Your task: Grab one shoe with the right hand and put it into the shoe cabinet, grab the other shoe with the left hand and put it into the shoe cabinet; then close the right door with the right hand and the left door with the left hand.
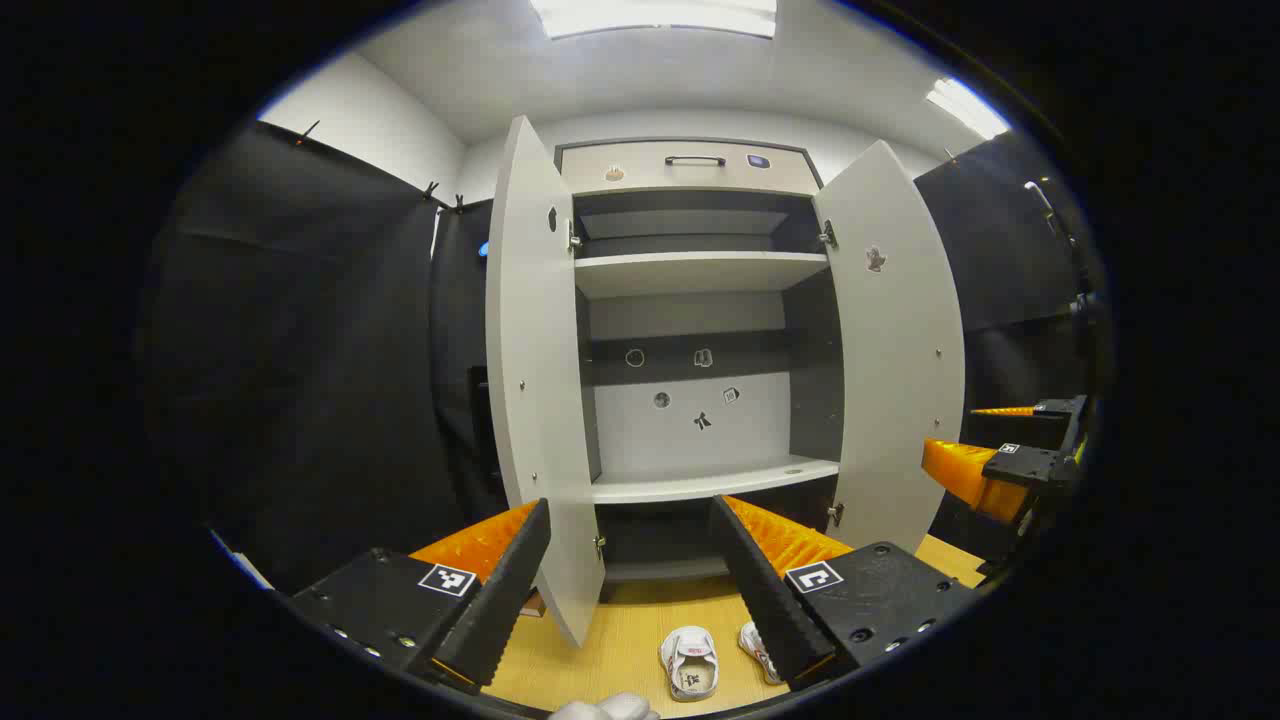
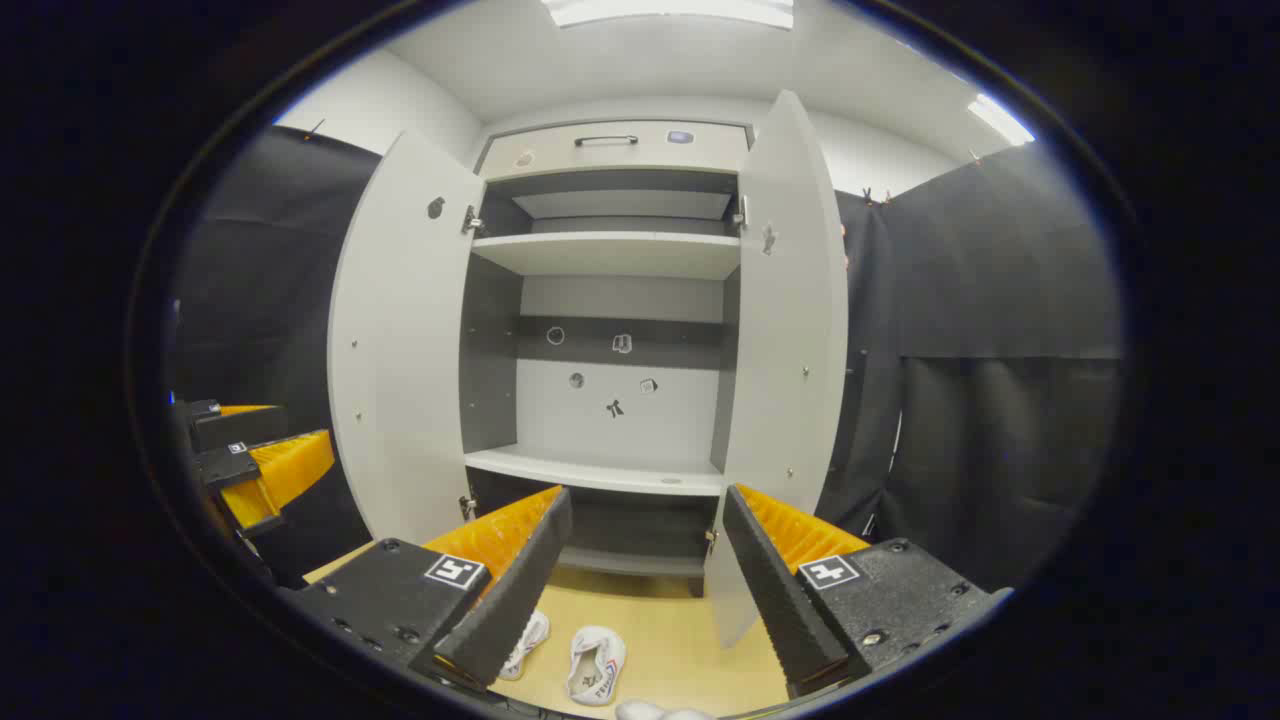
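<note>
On the floor (image 2: 680,640) before the open shoe cabinet (image 2: 610,300), both shoes lie ungrasped; the right gripper (image 2: 640,560), fingers spread, should be lowered squarely over the nearer shoe (image 2: 596,665).

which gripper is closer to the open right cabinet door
Right. The right gripper sits just before the right door, its edge by the fingers; the left gripper faces the left door, farther away.
</note>
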The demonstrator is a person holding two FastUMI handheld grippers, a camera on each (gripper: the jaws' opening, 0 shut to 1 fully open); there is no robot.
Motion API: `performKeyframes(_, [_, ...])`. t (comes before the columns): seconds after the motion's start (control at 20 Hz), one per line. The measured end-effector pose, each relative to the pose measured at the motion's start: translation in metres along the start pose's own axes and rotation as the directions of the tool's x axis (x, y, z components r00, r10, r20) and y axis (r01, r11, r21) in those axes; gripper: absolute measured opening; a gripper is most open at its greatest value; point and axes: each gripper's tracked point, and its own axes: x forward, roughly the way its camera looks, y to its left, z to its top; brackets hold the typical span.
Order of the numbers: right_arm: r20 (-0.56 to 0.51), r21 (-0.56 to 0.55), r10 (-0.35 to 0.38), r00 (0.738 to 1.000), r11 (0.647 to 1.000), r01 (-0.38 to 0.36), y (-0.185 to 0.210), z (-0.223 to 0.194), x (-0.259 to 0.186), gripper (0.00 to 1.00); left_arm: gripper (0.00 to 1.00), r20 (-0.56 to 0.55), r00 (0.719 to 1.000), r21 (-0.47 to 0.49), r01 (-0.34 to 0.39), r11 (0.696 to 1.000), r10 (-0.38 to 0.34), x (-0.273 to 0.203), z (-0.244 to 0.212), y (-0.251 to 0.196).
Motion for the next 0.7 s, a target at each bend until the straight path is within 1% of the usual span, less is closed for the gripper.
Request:
performKeyframes(0.3, [-0.04, -0.017, 0.001, 0.999, 1.0, -0.002, 0.004, -0.017, 0.001, 0.99, 0.96, -0.001, 1.0, -0.005, 0.003, 1.0, -0.003, -0.001, 0.0, 0.003])
performKeyframes(0.7, [-0.161, -0.025, -0.007, 0.987, 1.0, 0.003, 0.005, -0.078, -0.002, 0.99, 0.96, -0.007, 1.0, 0.002, 0.008, 1.0, -0.008, 0.004, -0.005, 0.008])
